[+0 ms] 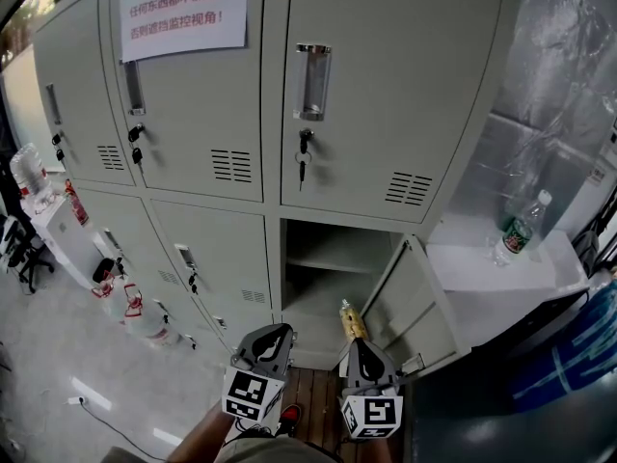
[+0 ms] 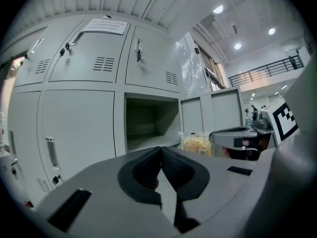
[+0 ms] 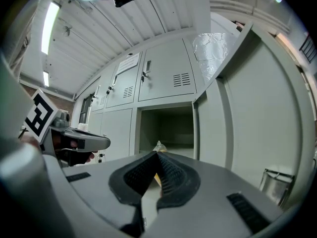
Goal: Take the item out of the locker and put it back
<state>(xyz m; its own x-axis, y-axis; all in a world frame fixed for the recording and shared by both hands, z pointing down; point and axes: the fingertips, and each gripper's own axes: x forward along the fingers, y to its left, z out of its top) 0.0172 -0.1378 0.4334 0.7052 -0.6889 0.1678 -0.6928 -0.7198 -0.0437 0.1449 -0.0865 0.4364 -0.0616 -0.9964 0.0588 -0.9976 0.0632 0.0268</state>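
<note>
While the open compartment (image 1: 333, 258) sits just below centre in the head view, its door (image 1: 410, 302) swings out toward 4 o'clock, just beside the right gripper (image 1: 355, 343). One flat shelf shows inside the compartment.

The locker block (image 1: 386, 85) is grey painted sheet metal with boxy flat doors. The top row has three closed doors, each with a louvred vent, a recessed handle and a key in its lock. One white paper notice (image 1: 183, 8) with red print is at 11 o'clock.

One clear plastic water bottle (image 1: 521, 228) with a green label stands upright on a white ledge (image 1: 482, 263) at 3 o'clock, well away from both grippers. Two clear jugs (image 1: 135, 312) with red fittings stand on the pale floor at 8 o'clock. Wood planks (image 1: 313, 403) lie under the grippers at 6 o'clock.

The right gripper is clenched on one snack bag (image 1: 352, 318), a crinkly clear packet with yellow contents. The bag sticks out past the jaw tips, outside the compartment and in front of its mouth.

The left gripper (image 1: 278, 330) is clenched with nothing in it. It is just beside the right one, at 7 o'clock. Each gripper carries one marker cube.
</note>
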